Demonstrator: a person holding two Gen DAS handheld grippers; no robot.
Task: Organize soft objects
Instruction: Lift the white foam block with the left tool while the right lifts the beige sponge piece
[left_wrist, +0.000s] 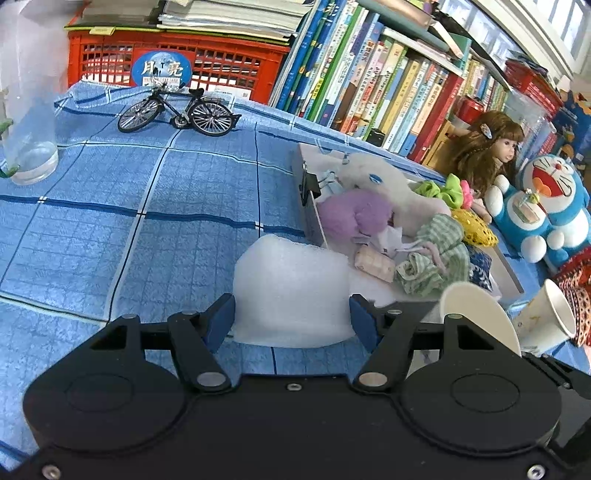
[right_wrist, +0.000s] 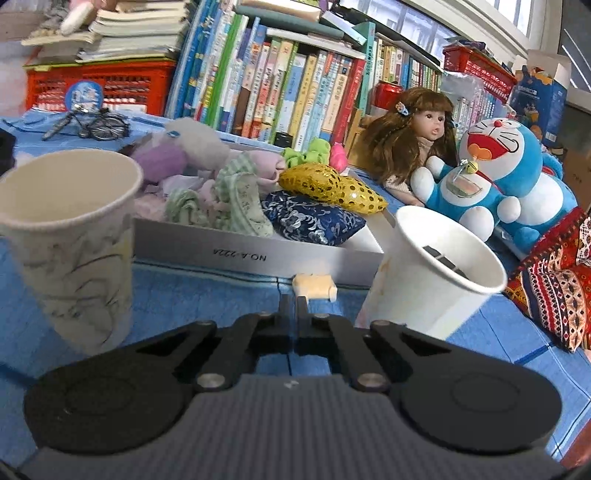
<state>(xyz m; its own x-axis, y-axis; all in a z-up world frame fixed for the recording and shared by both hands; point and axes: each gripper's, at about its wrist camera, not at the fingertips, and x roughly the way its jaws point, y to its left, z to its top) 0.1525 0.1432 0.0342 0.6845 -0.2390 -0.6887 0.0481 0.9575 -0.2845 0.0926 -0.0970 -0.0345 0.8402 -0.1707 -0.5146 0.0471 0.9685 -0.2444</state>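
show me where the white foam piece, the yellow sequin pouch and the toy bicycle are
white foam piece (left_wrist: 291, 291): left wrist view, middle of its front face.
yellow sequin pouch (right_wrist: 332, 188): right wrist view, centre of its sequinned top.
toy bicycle (left_wrist: 177, 110): left wrist view, on its frame.

A: Legible text? Box (right_wrist: 258, 254), front wall: "NO.A-222A", printed upside down.

B: Confirmed. Round blue sticker (left_wrist: 161, 69) on red crate (left_wrist: 229, 62): "月亮"; smaller line beneath unreadable. Book spines too small.
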